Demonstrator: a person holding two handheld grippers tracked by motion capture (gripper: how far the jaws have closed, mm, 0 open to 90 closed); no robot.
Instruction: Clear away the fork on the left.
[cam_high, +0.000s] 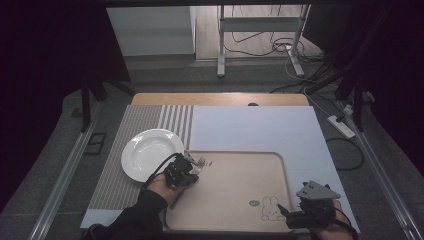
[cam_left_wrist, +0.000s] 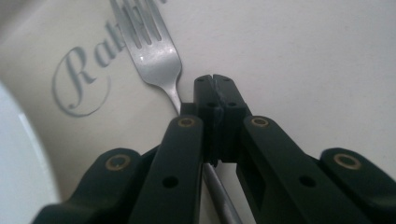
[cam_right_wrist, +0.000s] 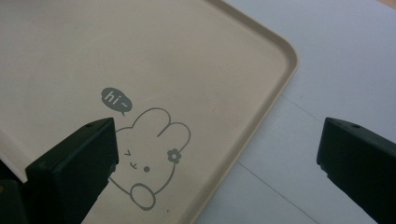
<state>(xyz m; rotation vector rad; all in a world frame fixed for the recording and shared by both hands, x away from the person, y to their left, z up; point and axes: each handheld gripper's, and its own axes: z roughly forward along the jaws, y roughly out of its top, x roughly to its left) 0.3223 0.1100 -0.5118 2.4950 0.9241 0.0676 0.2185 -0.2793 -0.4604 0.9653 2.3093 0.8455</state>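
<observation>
A steel fork lies low over the beige tray, tines pointing away from my left gripper. That gripper is shut, and the fork's neck runs in under its closed jaws while the handle comes out below them. From above, the left gripper sits at the tray's far left corner, beside a white plate. My right gripper stands open with nothing between its jaws, over the tray's near right corner next to a printed bunny. In the high view the right gripper hovers at that bunny.
The plate rests on a grey striped placemat. A pale sheet covers the table under and behind the tray. Grey lettering is printed on the tray near the fork. On the floor beyond lie a power strip and cables.
</observation>
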